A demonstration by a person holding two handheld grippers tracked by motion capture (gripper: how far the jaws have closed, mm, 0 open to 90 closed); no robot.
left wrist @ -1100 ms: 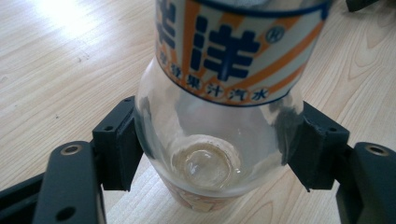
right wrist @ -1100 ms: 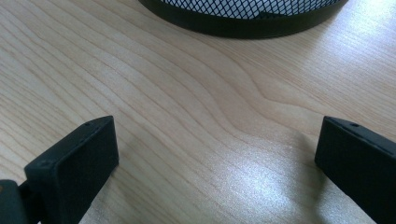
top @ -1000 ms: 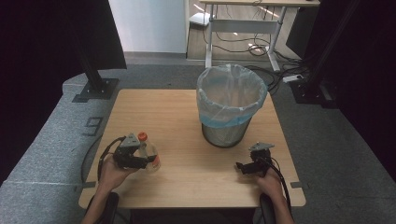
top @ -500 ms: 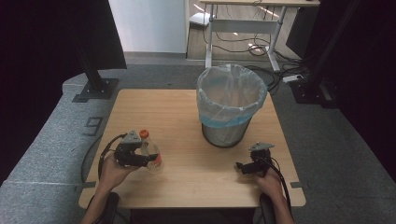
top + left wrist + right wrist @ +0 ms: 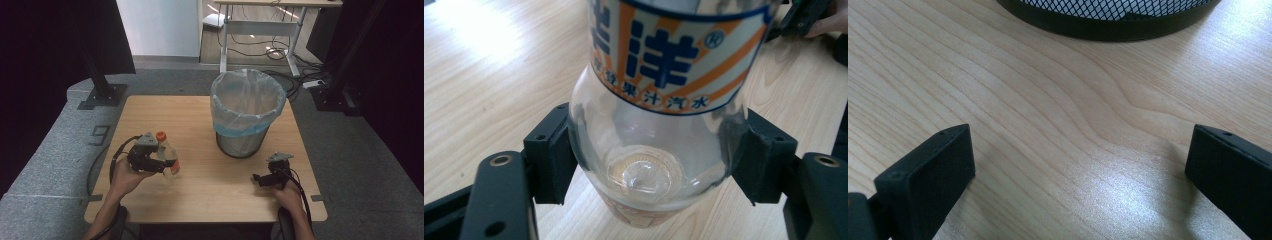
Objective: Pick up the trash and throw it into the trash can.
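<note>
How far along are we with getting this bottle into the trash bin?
Done: the left gripper is clamped on the bottle. In hand: carrying it above the table. Left: moving it over the lined bin and releasing. The right gripper rests open, empty.

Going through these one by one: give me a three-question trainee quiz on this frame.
1. True or false: the left gripper is shut on the bottle.
2. The right gripper is: A) open with nothing between its jaws, B) shut on a cap, C) holding the bin.
3. What lines the mesh bin on the table?

Key: 1 true. 2 A. 3 A clear plastic bag with a blue edge.
</note>
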